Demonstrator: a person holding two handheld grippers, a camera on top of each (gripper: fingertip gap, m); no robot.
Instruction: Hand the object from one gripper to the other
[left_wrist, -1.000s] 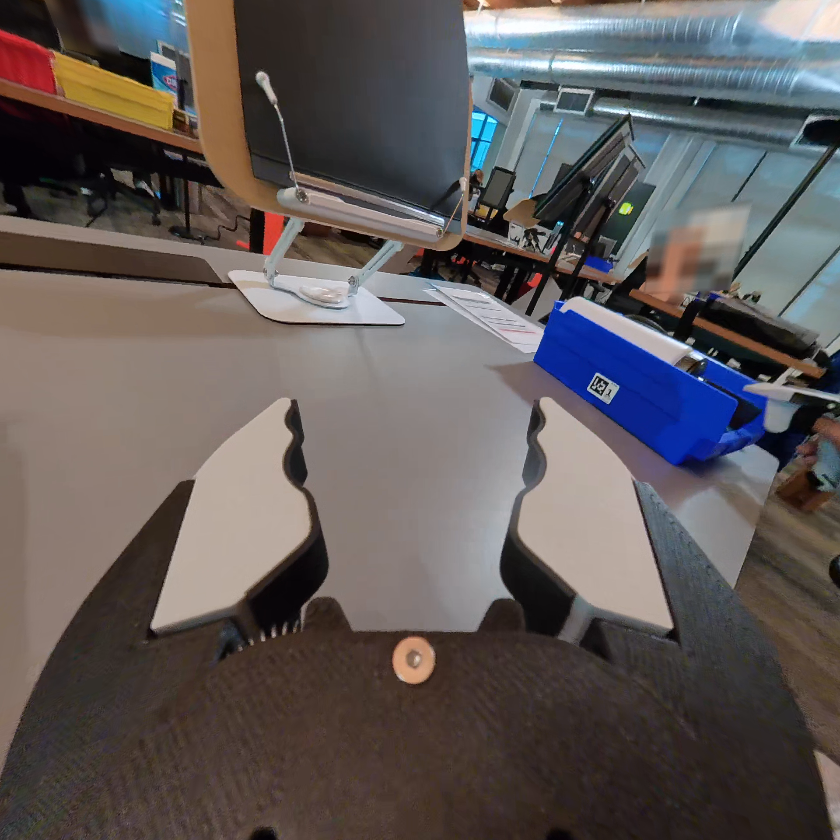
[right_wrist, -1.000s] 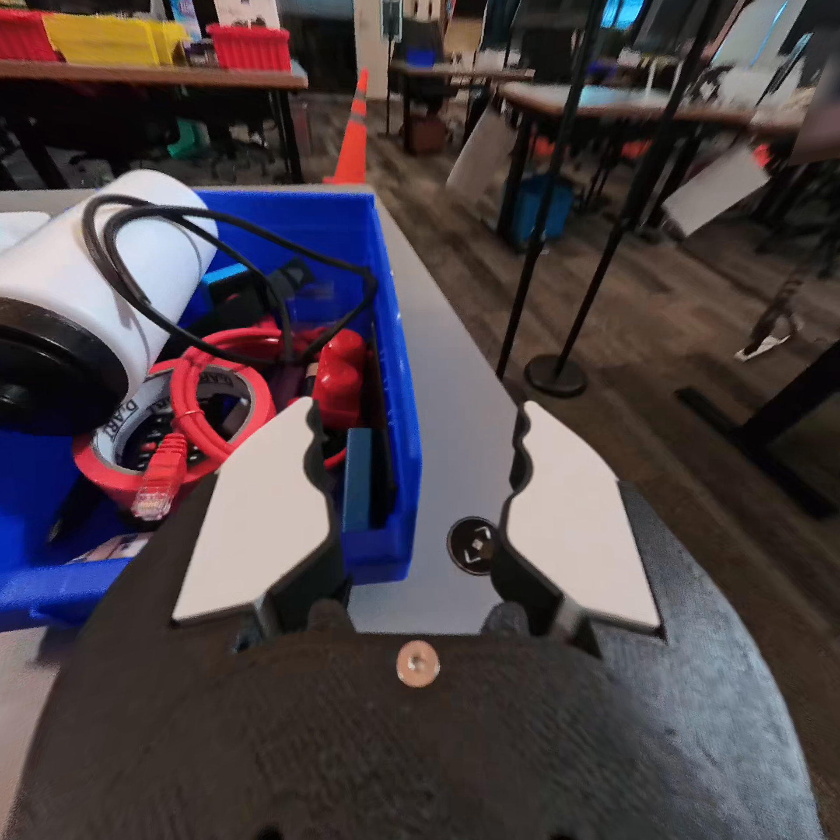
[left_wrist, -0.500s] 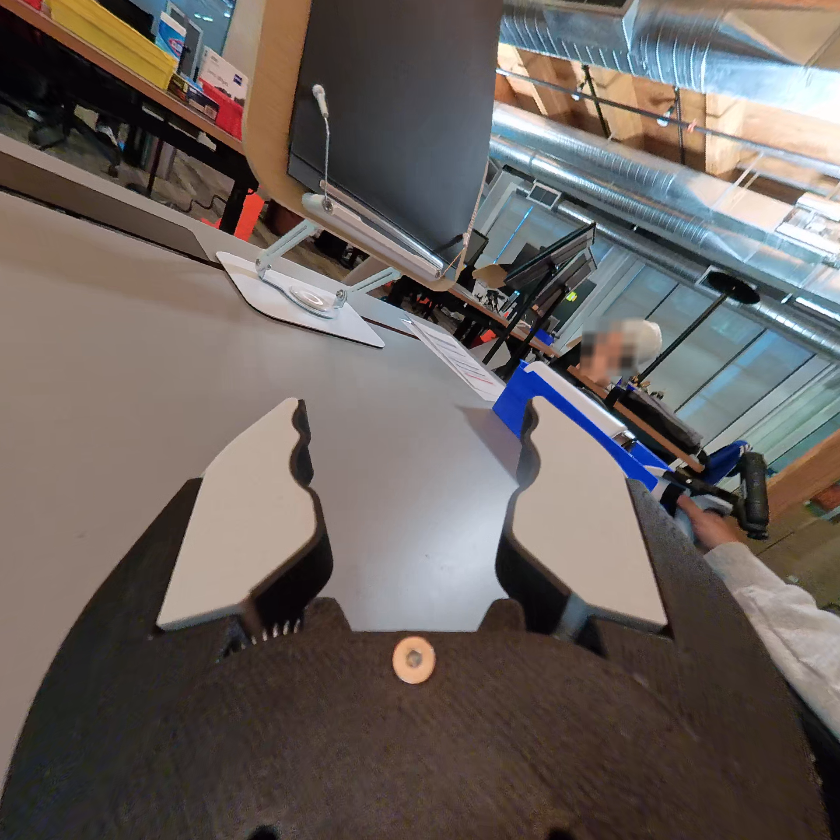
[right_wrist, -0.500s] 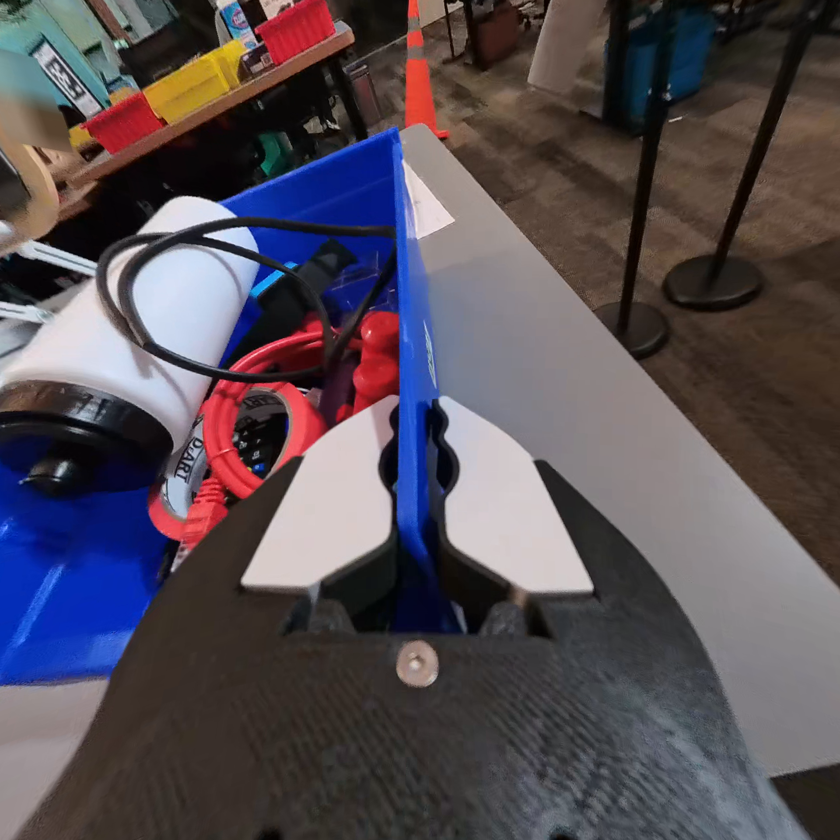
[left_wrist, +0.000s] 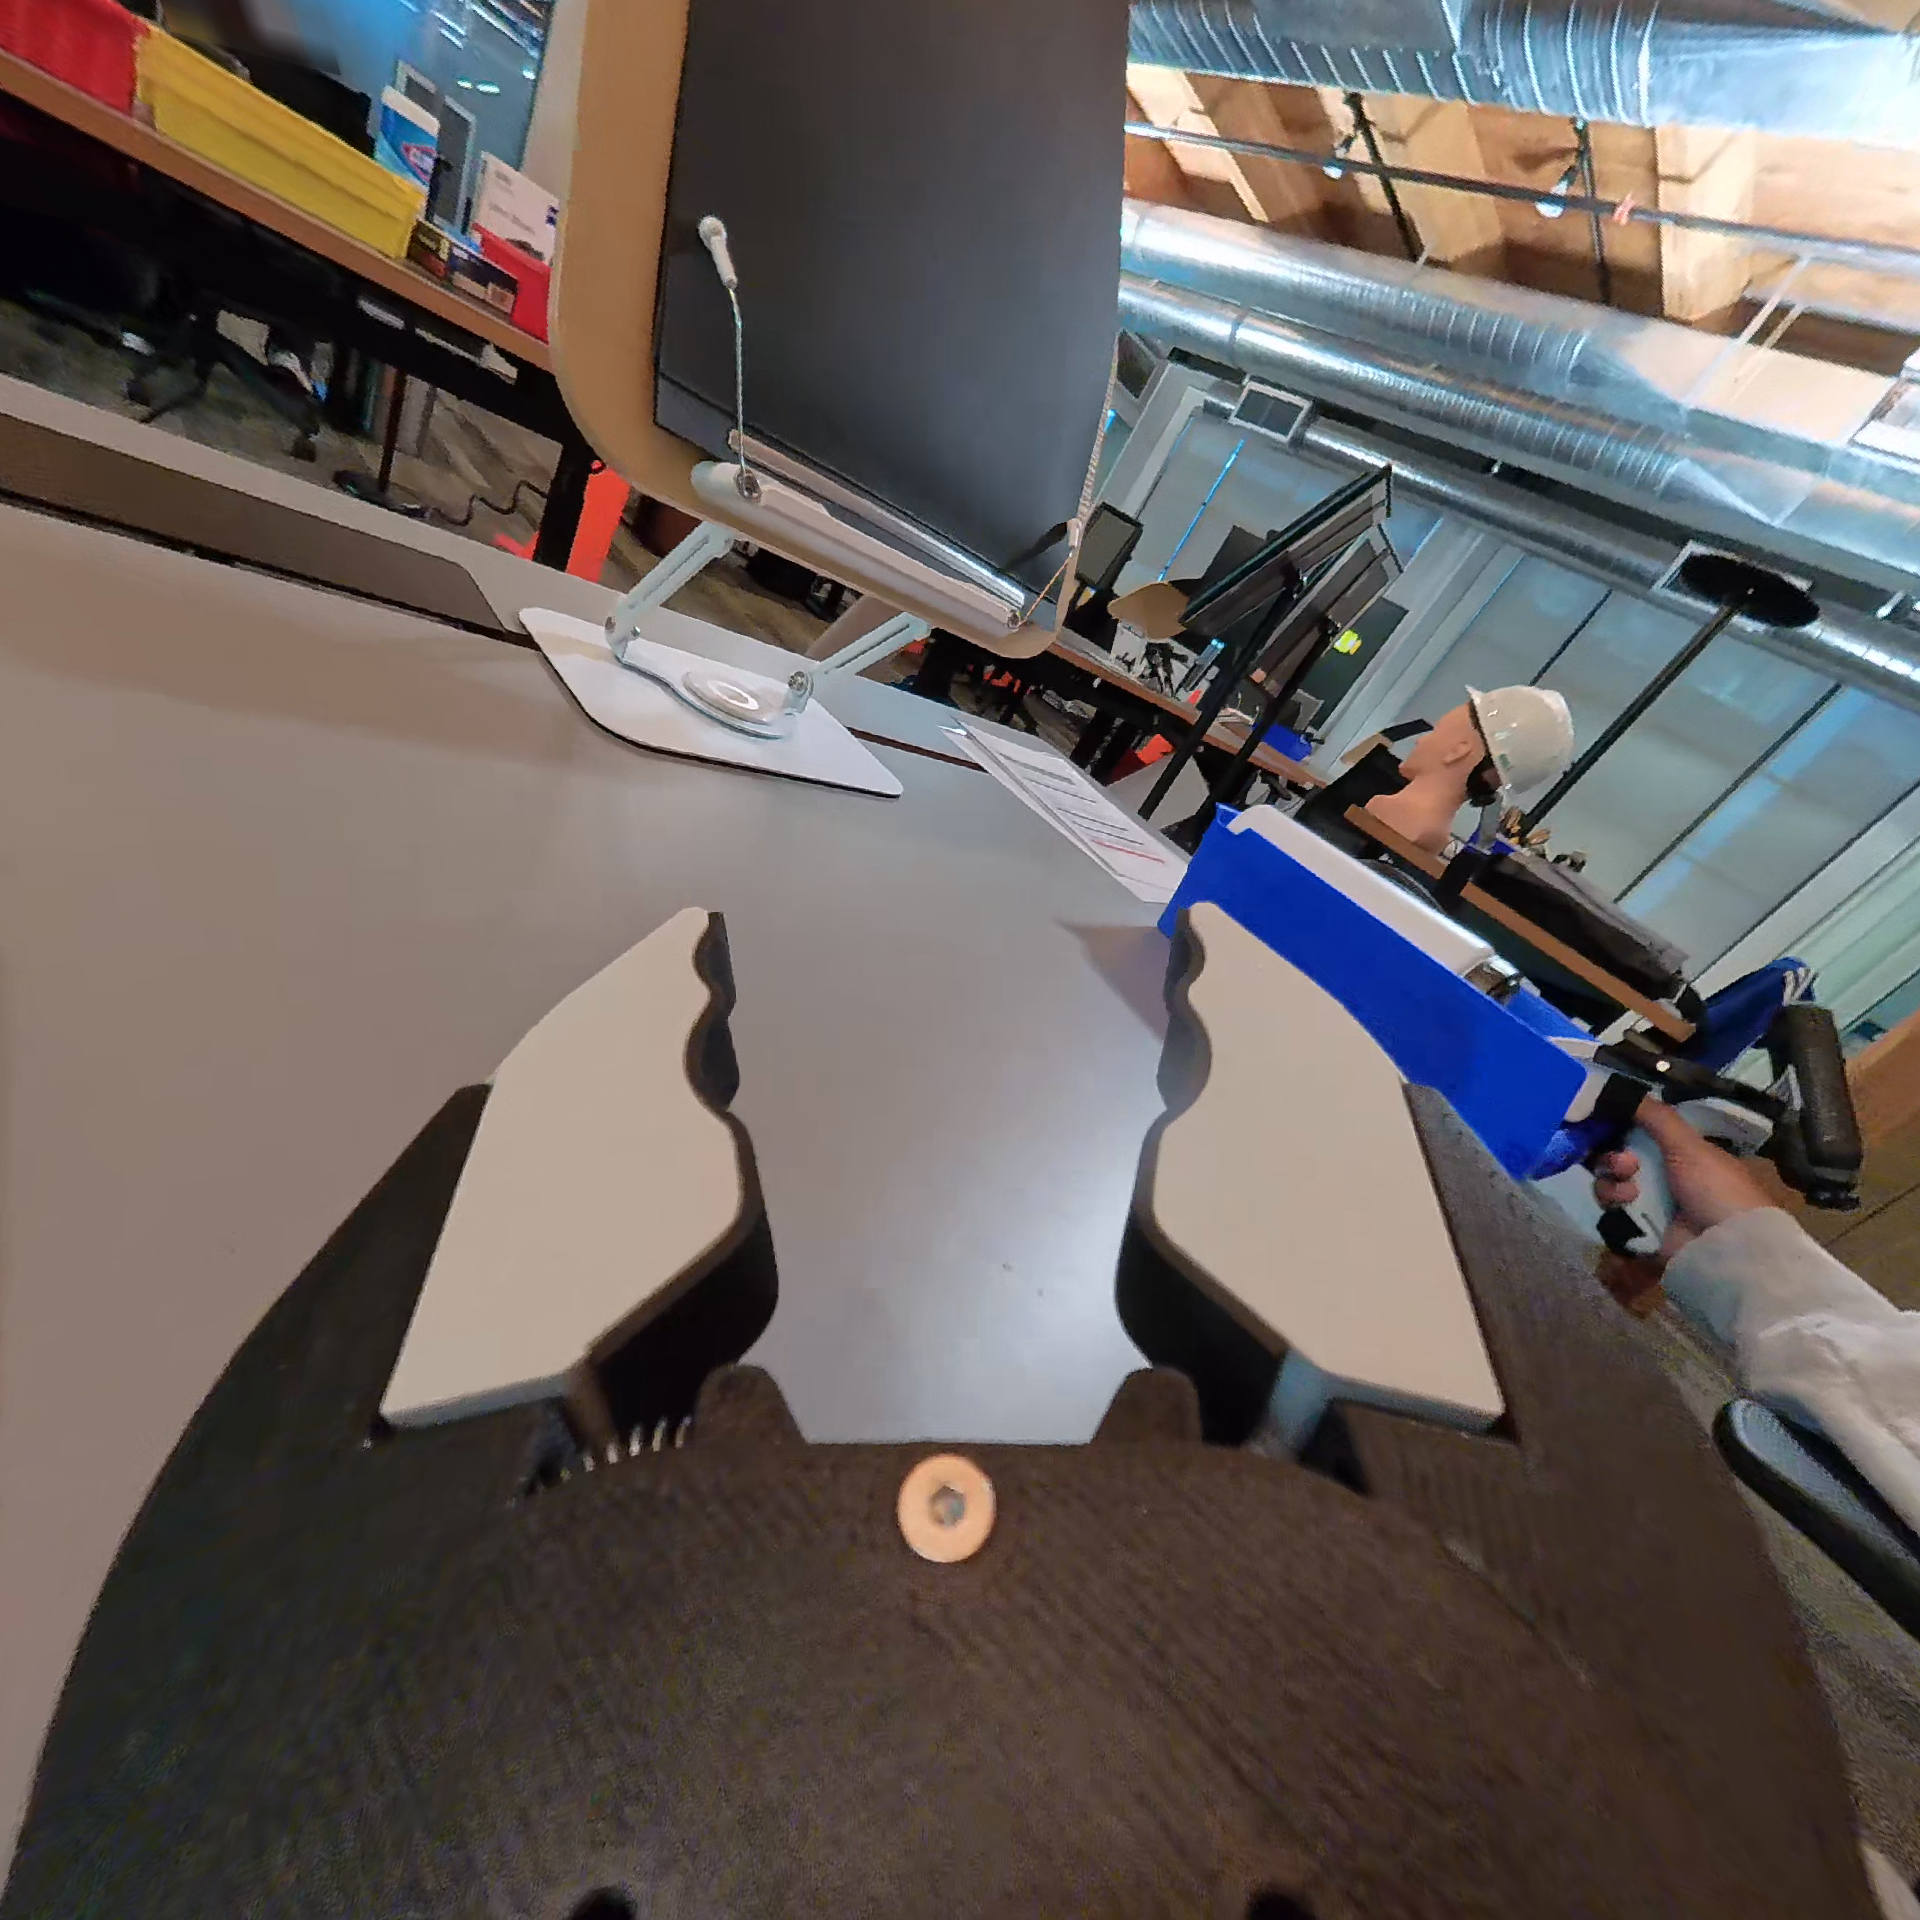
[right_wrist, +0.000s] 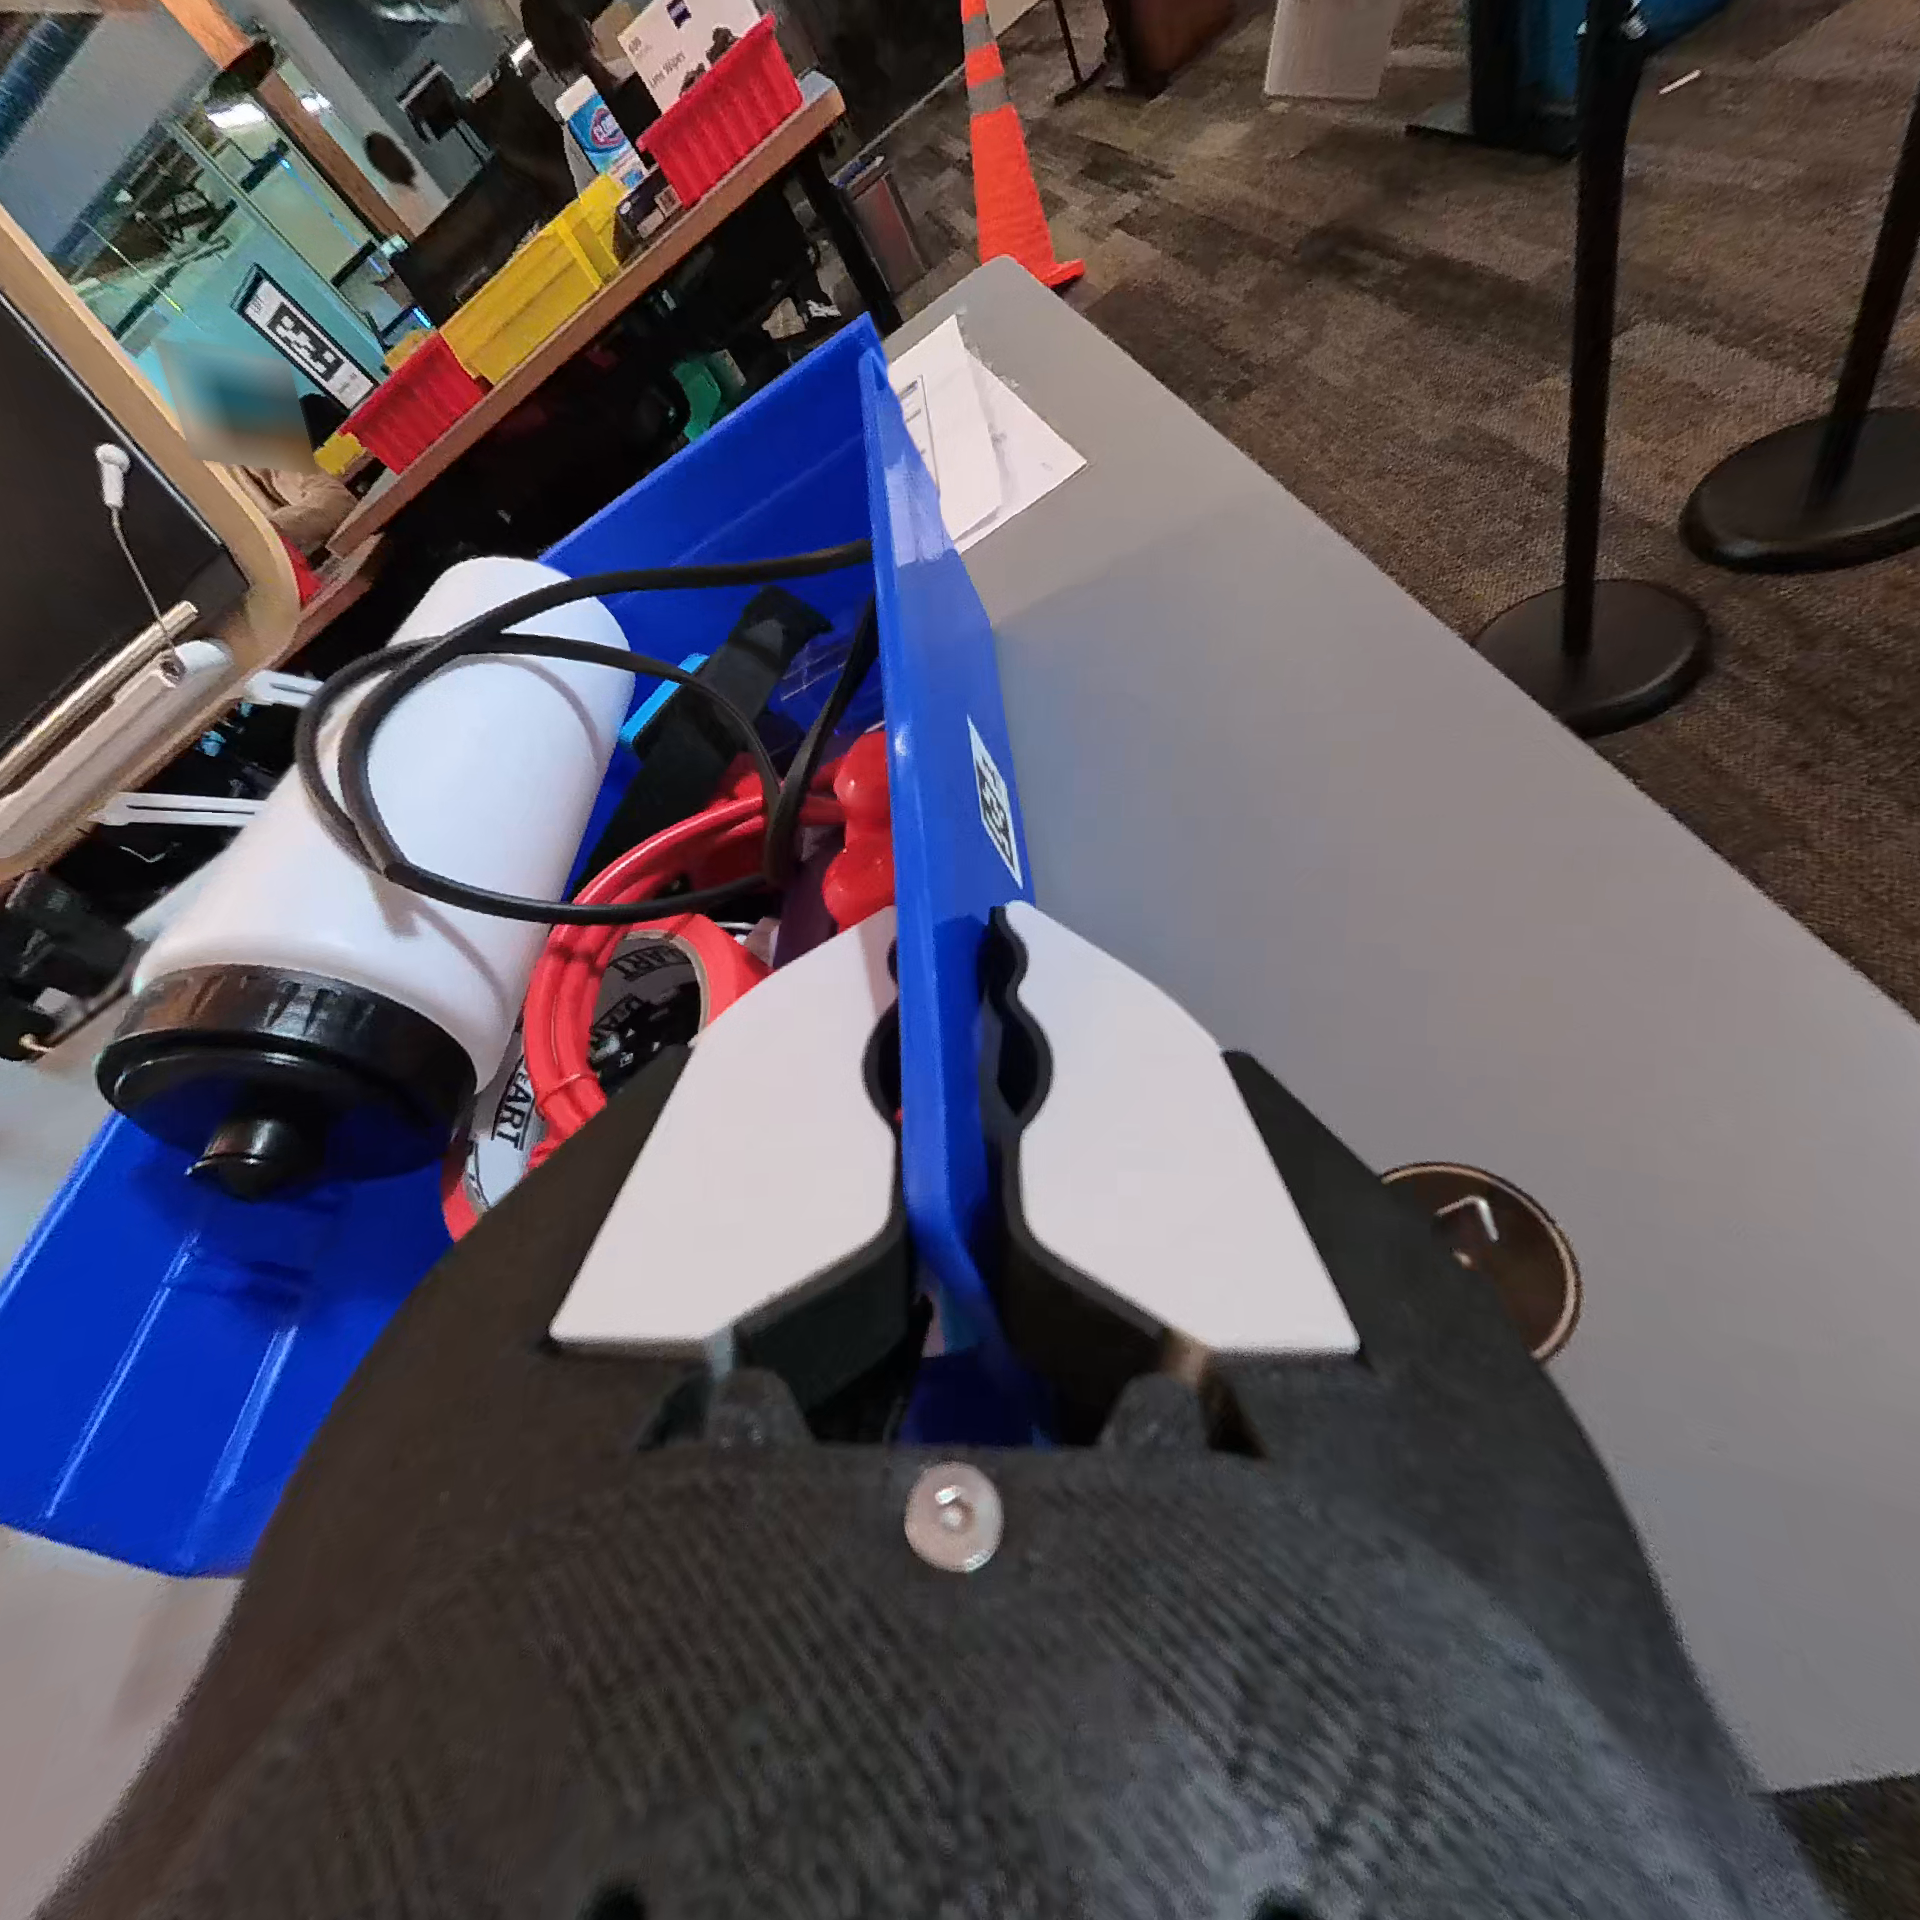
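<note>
A blue plastic bin (right_wrist: 925, 644) sits at the right end of the grey table (right_wrist: 1351, 831). It holds a white bottle (right_wrist: 457, 790) with a black cap, a red tape roll (right_wrist: 582, 1029), a red cable and a black cable (right_wrist: 436, 883). My right gripper (right_wrist: 943, 935) is shut on the bin's near right side wall, one finger inside and one outside. My left gripper (left_wrist: 951, 925) is open and empty, low over the bare table. The bin (left_wrist: 1382, 987) lies to its right in the left wrist view, where a person's hand (left_wrist: 1683, 1174) holds the right gripper.
A dark monitor on a silver stand (left_wrist: 727, 717) stands at the table's far side, with a sheet of paper (left_wrist: 1070, 810) beside it. A round dark grommet (right_wrist: 1496, 1247) is set in the table near my right gripper. Black stanchion posts (right_wrist: 1590, 644) stand on the floor past the table's edge.
My right gripper went from open beside the bin to shut on its side wall, and it keeps that hold. My left gripper stayed open and swung a little over the table.
</note>
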